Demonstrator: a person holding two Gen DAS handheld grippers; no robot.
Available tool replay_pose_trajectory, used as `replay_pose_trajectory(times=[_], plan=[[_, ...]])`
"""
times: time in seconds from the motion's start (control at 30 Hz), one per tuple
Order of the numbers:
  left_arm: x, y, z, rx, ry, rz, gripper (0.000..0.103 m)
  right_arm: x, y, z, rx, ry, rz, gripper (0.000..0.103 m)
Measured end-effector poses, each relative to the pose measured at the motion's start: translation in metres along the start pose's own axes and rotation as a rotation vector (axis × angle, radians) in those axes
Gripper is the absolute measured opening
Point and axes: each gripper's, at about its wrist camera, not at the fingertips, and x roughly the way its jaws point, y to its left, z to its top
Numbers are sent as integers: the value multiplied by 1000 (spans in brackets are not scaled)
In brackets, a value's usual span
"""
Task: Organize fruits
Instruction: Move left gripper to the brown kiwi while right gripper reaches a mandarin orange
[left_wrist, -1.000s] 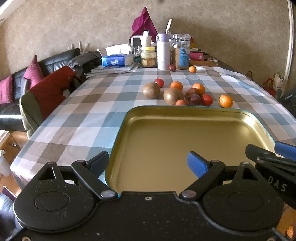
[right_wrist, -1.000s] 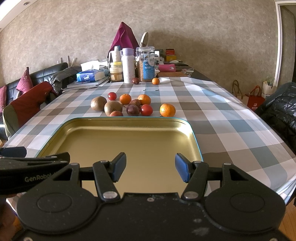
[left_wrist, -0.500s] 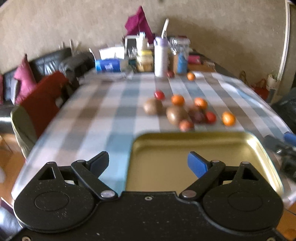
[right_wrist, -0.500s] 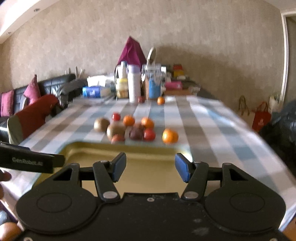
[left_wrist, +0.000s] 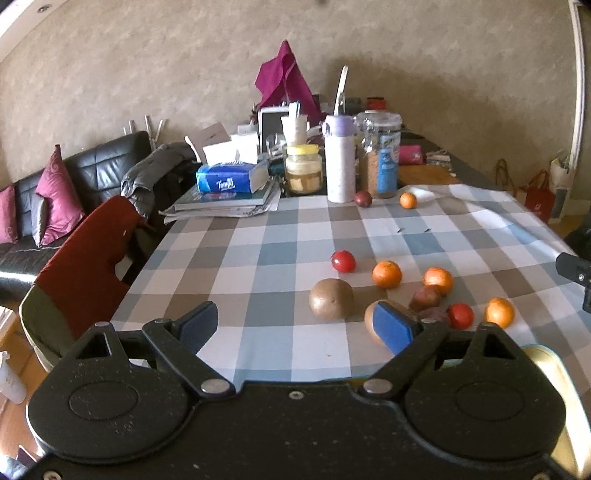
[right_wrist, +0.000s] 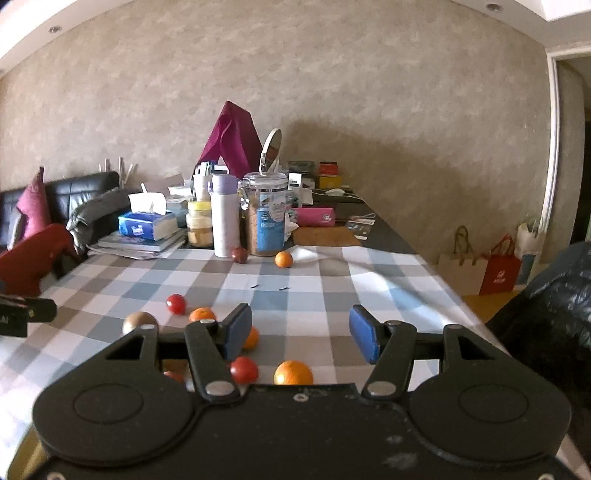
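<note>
Holding both tools with jaws apart and nothing between them, I had the left gripper (left_wrist: 295, 325) and right gripper (right_wrist: 301, 332) over the loose fruit cluster (left_wrist: 424, 291) on the checked tablecloth (left_wrist: 280, 236), the gold tray (left_wrist: 550, 365) nearest me, presumably for loading

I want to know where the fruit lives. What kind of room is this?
Probably a living and dining room in someone's home. There is a black sofa with pillows, a long table with a checked cloth, and tissues and jars on it.
</note>
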Motion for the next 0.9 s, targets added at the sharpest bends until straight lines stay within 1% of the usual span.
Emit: replay_pose_trajectory(times=[0.17,0.33,0.4,0.6,0.67,0.73,0.8,0.9], plan=[[23,-3,1,-25,62,-30,91,35,1,-1,5,133,62,61],[36,-17,3,37,101,-40,91,68,9,-14,7,268,99,61],[42,-21,6,32,114,-49,91,82,9,-16,31,310,97,61],[66,-28,16,-48,144,-94,90,109,8,-19,125,330,67,60],[73,-32,18,-56,138,-82,87,117,9,-19,158,333,53,59],[81,-37,18,-58,139,-65,86,124,9,-17,179,330,44,56],[90,-39,17,-68,141,-48,85,128,10,-16,188,327,36,55],[103,-41,17,-83,143,-50,83,137,9,-14,215,313,22,54]])
